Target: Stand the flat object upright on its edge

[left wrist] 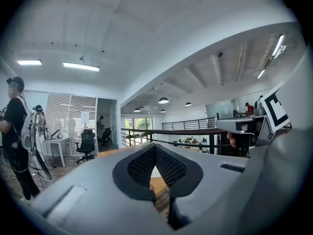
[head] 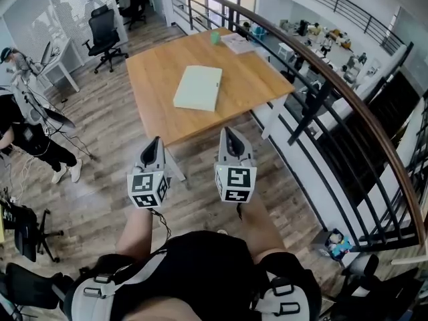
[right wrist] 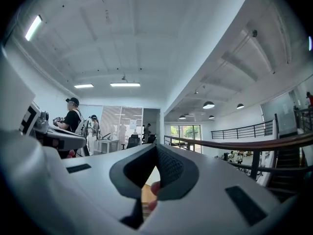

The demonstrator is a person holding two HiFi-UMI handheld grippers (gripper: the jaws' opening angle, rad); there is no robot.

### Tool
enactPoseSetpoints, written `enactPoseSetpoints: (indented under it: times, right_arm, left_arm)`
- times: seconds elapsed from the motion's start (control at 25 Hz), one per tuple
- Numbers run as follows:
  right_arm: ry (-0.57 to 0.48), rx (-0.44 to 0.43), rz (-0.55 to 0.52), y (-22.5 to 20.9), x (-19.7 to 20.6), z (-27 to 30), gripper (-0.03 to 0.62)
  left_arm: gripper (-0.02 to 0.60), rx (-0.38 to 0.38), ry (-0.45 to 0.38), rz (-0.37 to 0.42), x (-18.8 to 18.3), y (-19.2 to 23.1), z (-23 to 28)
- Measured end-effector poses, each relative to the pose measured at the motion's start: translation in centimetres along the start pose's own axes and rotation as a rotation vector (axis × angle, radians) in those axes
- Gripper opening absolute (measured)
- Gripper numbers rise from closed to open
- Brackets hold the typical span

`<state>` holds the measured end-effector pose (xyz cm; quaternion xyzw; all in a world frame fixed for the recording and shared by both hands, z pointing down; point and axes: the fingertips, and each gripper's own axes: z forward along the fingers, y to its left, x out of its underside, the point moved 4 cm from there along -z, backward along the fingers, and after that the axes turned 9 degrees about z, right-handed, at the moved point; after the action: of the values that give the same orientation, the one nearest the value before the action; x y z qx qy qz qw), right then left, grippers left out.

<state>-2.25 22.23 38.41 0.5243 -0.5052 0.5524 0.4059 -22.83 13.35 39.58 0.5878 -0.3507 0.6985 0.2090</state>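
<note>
A pale, flat, book-like slab [head: 198, 87] lies flat in the middle of a wooden table [head: 154, 65] in the head view. My left gripper [head: 156, 141] and right gripper [head: 227, 132] hang side by side over the floor, short of the table's near edge, both pointing level toward it. Each is shut with nothing between its jaws. In the left gripper view the left gripper [left wrist: 155, 146] has its black pads meeting at the tip; a sliver of the pale slab shows through the gap below. The right gripper [right wrist: 157, 147] looks the same in its own view.
A dark railing [head: 321, 65] with a wooden handrail runs along the table's right side. A green cup [head: 215, 37] and papers [head: 238, 43] sit at the table's far edge. A person [head: 27, 136] stands at the left by office chairs [head: 103, 35].
</note>
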Motion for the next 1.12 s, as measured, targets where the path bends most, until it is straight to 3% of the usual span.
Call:
enactPoseSetpoints:
  times: [0.68,1.12]
  right_arm:
    - [-0.031,-0.081,0.022,-3.5,-0.9,1.1,-0.002]
    - [-0.029,-0.073,0.018,-5.8,-0.2,4.7,-0.002]
  left_arm:
    - [-0.002,-0.061,-0.006,-0.005,-0.6,-3.5,1.8]
    - [-0.002,-0.057,-0.032,-0.013,-0.4,-3.2,6.2]
